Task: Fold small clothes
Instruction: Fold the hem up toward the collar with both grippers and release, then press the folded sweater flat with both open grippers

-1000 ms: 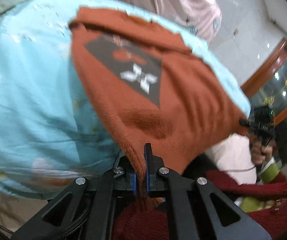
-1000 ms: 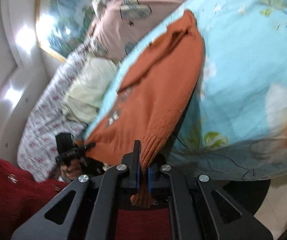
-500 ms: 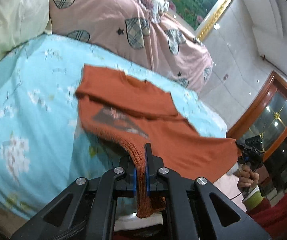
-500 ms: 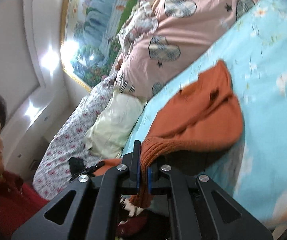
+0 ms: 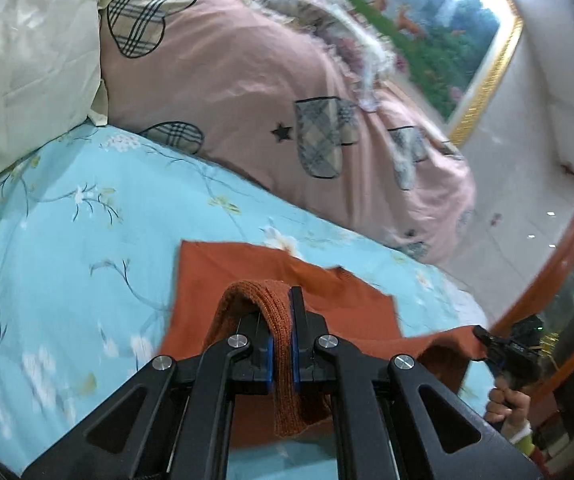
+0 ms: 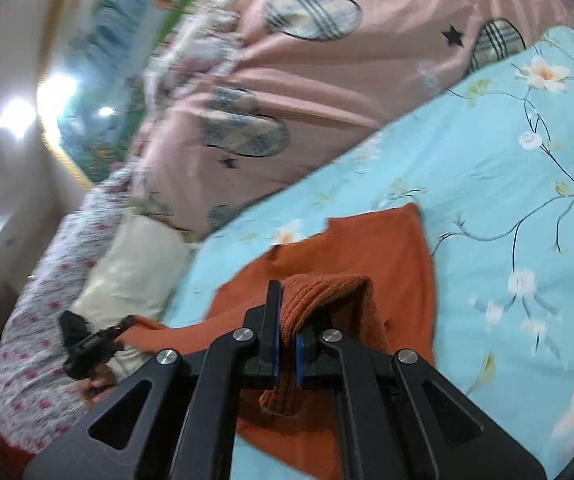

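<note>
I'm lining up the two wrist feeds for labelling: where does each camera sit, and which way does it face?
Left wrist: rides the left tool, looks along its fingers over the orange sweater toward the pink quilt; the right hand shows far right.
Right wrist: rides the right tool, same heading; the left hand shows far left.
Shared: sweater, blue floral sheet, quilt, cream pillow.

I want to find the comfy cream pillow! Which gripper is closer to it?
Left, probably. The left gripper holds the sweater on the side where the pillow lies. The right gripper grips the sweater's other end, farther from it.
</note>
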A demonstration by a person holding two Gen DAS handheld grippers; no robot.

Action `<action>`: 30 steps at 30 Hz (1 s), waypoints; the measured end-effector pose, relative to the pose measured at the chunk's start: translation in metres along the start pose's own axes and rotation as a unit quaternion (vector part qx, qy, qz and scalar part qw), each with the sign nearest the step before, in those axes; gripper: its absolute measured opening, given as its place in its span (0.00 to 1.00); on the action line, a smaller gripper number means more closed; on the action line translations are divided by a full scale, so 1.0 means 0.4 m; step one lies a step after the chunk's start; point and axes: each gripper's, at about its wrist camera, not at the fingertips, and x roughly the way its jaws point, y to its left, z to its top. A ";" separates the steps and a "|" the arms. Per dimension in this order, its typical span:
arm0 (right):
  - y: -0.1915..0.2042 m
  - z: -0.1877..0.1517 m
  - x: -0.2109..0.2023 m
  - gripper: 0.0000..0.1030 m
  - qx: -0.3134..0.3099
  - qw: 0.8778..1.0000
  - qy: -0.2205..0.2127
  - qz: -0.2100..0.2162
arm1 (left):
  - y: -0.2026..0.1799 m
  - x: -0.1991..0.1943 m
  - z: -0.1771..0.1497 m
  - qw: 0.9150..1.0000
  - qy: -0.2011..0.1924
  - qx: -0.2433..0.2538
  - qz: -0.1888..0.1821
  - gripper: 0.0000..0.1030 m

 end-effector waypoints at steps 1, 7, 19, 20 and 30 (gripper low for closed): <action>-0.012 0.011 0.021 0.06 0.007 1.000 0.004 -0.004 | 0.010 0.032 0.013 1.000 0.005 -0.003 0.006 0.04; -0.092 0.070 0.161 0.06 0.019 0.997 0.036 -0.068 | 0.076 0.221 0.054 0.998 0.045 -0.013 0.045 0.04; -0.181 0.052 0.204 0.09 0.066 0.991 0.043 -0.106 | 0.200 0.480 -0.005 0.983 0.147 -0.035 0.104 0.09; -0.163 0.050 0.184 0.13 0.058 0.992 0.030 -0.108 | 0.196 0.466 -0.007 0.984 0.145 -0.037 0.099 0.16; 0.102 -0.128 0.238 0.25 -0.148 0.976 0.152 -0.049 | -0.011 0.327 -0.186 0.983 0.173 0.053 0.025 0.43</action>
